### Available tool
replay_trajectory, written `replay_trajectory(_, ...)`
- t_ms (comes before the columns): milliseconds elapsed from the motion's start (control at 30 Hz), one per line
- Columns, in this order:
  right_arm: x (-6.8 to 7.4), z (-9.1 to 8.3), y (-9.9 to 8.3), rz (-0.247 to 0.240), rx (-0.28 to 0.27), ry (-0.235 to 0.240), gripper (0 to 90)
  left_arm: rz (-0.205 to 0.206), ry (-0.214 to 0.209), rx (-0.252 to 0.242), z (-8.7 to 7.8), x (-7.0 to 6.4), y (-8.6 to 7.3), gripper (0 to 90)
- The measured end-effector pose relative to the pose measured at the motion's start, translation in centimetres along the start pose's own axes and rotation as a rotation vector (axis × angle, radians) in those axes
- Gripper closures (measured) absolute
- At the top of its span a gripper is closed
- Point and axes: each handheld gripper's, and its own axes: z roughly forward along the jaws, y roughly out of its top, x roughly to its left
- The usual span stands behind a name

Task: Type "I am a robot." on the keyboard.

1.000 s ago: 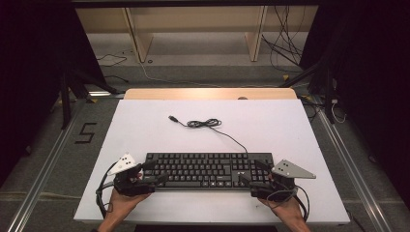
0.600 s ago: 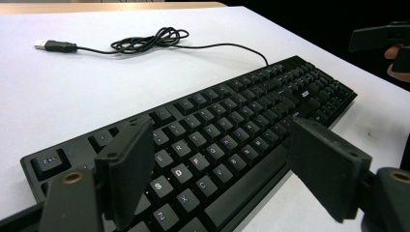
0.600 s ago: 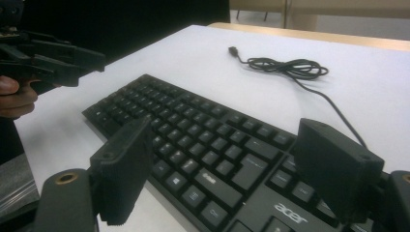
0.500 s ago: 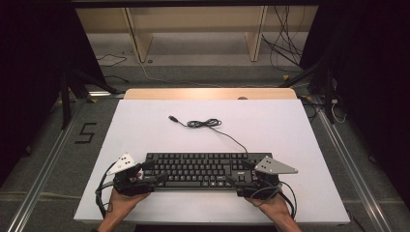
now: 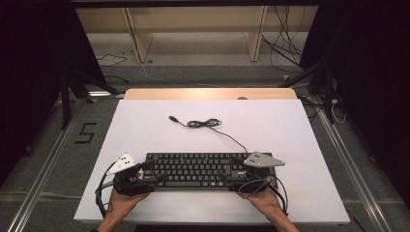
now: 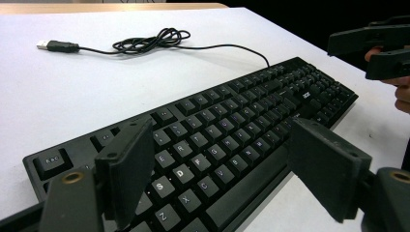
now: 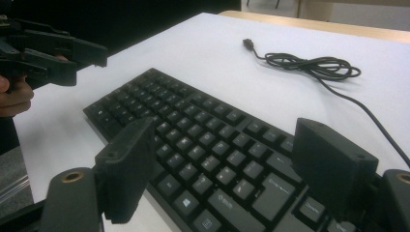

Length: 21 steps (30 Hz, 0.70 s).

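Flat black plastic keyboard (image 5: 205,170) at the near edge of the white table (image 5: 145,125), left gripper (image 5: 153,171) over its left end, jaws wide apart and empty, right gripper (image 5: 227,166) over its right end, likewise spread and empty, coiled black cable (image 5: 205,123) beyond the keyboard.

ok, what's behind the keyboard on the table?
Behind the keyboard lies its black cable, loosely coiled on the white table, ending in a free USB plug. Where the cable joins the keyboard's rear edge is covered by the right hand-held gripper.

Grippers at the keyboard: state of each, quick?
Left gripper: open, jaws wide apart over the keyboard's left end, holding nothing.
Right gripper: open, over the keyboard's right end, holding nothing.
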Motion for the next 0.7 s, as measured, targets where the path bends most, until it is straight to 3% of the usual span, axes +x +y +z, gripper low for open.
replay_trajectory(700,1.3,5.6,1.6,-0.024,0.077,0.05,32.9,-0.001,0.001,0.003,-0.1,0.1,0.0,24.7)
